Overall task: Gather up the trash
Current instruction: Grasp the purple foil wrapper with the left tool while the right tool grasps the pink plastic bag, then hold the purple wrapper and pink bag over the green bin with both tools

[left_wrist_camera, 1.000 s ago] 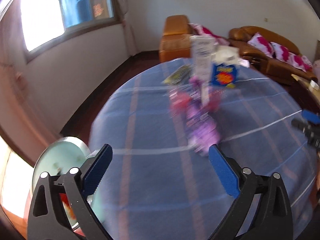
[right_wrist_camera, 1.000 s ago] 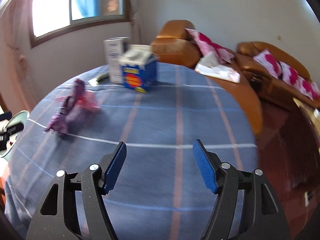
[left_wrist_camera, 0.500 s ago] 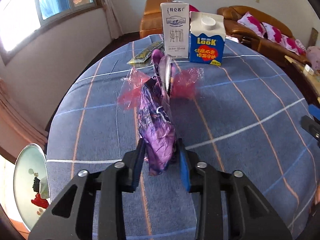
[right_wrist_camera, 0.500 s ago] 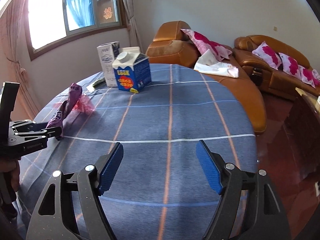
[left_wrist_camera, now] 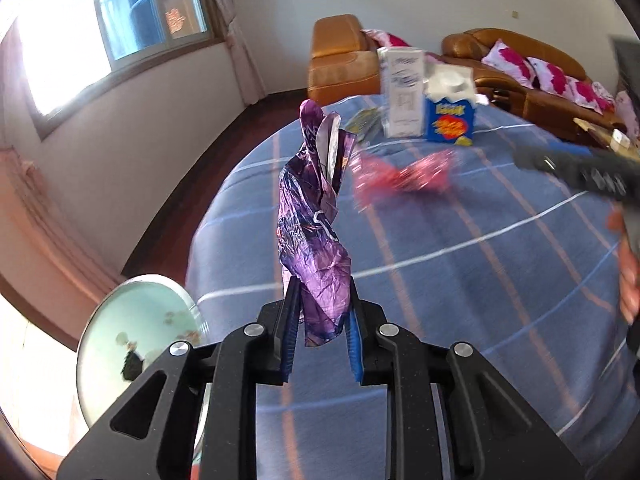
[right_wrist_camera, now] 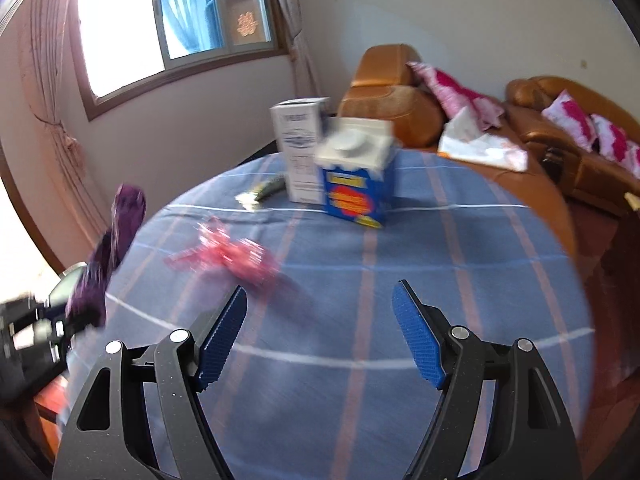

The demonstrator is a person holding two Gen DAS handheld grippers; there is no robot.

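The purple wrapper (left_wrist_camera: 316, 248) is one piece of the trash, and in the left wrist view it stands up between the blue pads of the left gripper (left_wrist_camera: 320, 332), which is closed tight on its lower end and holds it lifted above the table (left_wrist_camera: 480, 280). Down to the left, beside the table, there is a round bin (left_wrist_camera: 140, 320) with some rubbish inside, so I judge the wrapper is on its way there and this first piece is almost collected. A red wrapper (left_wrist_camera: 404, 176) lies on the blue checked cloth, and behind it stand a white carton (left_wrist_camera: 402, 92) and a blue carton (left_wrist_camera: 450, 114)

In the right wrist view the right gripper (right_wrist_camera: 320, 334) is wide open and holds nothing, above the cloth and near the red wrapper (right_wrist_camera: 228, 254). The two cartons and a small yellowish packet (right_wrist_camera: 262, 192) are left to collect. Around the table are a bright window (right_wrist_camera: 180, 20) and orange leather sofas (right_wrist_camera: 400, 96) with pink cushions
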